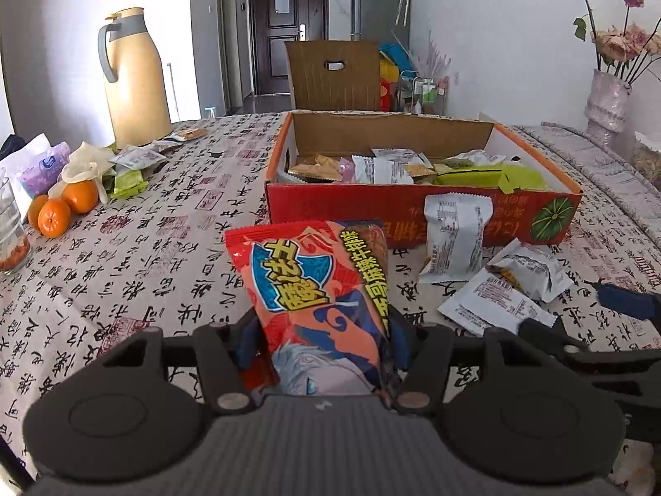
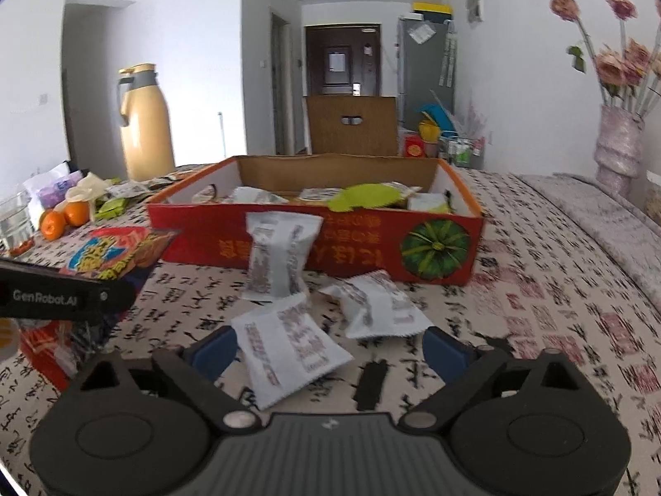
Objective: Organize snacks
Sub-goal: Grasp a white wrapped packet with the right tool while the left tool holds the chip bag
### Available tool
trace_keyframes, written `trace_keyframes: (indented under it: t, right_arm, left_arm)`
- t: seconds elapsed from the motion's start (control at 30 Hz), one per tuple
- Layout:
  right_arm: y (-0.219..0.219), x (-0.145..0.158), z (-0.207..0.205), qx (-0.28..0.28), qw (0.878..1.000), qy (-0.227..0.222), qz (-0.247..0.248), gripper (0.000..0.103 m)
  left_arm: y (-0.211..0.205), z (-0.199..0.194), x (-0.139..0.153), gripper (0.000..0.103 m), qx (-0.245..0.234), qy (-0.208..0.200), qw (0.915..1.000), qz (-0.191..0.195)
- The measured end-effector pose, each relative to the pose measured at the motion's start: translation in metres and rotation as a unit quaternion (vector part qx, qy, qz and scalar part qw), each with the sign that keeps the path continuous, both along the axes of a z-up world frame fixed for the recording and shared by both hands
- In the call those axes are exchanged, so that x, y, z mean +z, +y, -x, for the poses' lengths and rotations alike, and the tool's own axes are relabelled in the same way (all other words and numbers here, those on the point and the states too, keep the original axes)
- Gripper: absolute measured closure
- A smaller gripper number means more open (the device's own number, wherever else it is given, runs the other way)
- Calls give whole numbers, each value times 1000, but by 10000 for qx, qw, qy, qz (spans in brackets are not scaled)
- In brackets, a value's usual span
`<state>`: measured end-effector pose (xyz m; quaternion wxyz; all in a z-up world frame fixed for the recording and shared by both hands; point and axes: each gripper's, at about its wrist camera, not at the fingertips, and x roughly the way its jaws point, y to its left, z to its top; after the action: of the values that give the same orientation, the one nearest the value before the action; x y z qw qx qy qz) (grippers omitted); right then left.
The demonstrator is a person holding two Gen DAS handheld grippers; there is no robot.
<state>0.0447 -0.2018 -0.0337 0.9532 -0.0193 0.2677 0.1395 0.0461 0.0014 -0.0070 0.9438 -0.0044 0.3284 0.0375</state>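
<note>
Calligraphy-print tablecloth (image 2: 537,289) fills my view. Ahead of both grippers sits a red box (image 1: 330,202) holding mixed snack packets. My left gripper (image 1: 322,330) clamps a red snack bag (image 1: 314,285). My right gripper (image 2: 330,347) is spread wide around one of three white packets (image 2: 289,351).

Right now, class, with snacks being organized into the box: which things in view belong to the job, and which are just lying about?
Belonging to the job:
red snack bag, gripped by the left gripper
red cardboard box
three white snack packets, before the open right gripper

Lying about:
thermos
oranges
flower vase
glass
</note>
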Motion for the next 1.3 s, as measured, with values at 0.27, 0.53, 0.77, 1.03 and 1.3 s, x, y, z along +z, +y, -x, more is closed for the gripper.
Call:
trace_keyframes:
  t: [0.27, 0.53, 0.77, 1.03, 1.3]
  right_arm:
    - [25, -1, -22, 475, 9983, 116, 307, 35]
    - [36, -16, -36, 598, 9955, 504, 544, 35]
    - [33, -15, -33, 716, 9951, 557, 398, 56]
    - [21, -6, -15, 617, 9973, 335, 210, 59]
    - [8, 16, -7, 452, 9989, -47, 64, 59]
  left_arm:
    - [4, -3, -4, 42, 10, 54, 10000, 11]
    - [4, -5, -7, 42, -68, 82, 9999, 24]
    - [4, -5, -8, 42, -112, 62, 9999, 55]
    - [3, -2, -3, 42, -172, -58, 9998, 61]
    - [0, -3, 12, 42, -198, -254, 9994, 107]
